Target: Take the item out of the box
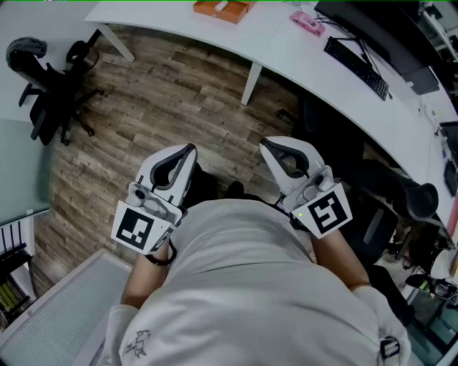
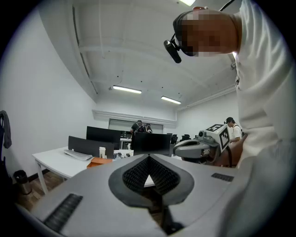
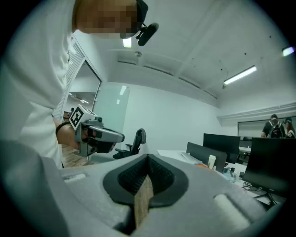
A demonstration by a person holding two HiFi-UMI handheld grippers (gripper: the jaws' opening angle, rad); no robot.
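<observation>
An orange box [image 1: 222, 8] with something white in it lies on the far edge of the white desk [image 1: 286, 53], well away from both grippers. The same box shows as a small orange shape [image 2: 99, 162] in the left gripper view. My left gripper [image 1: 187, 149] and right gripper [image 1: 266, 143] are held side by side at waist height above the wooden floor, pointing forward. Each has its jaws together with nothing between them. The left gripper view looks along its own shut jaws [image 2: 149, 159] and catches the right gripper [image 2: 203, 147]; the right gripper view [image 3: 147, 159] catches the left gripper [image 3: 99, 136].
On the desk are a black keyboard [image 1: 356, 66], a dark monitor [image 1: 372, 25] and a pink object [image 1: 308, 23]. A black office chair [image 1: 50, 86] stands at the far left and another dark chair [image 1: 386, 193] to my right. People stand far back in the room [image 2: 141, 126].
</observation>
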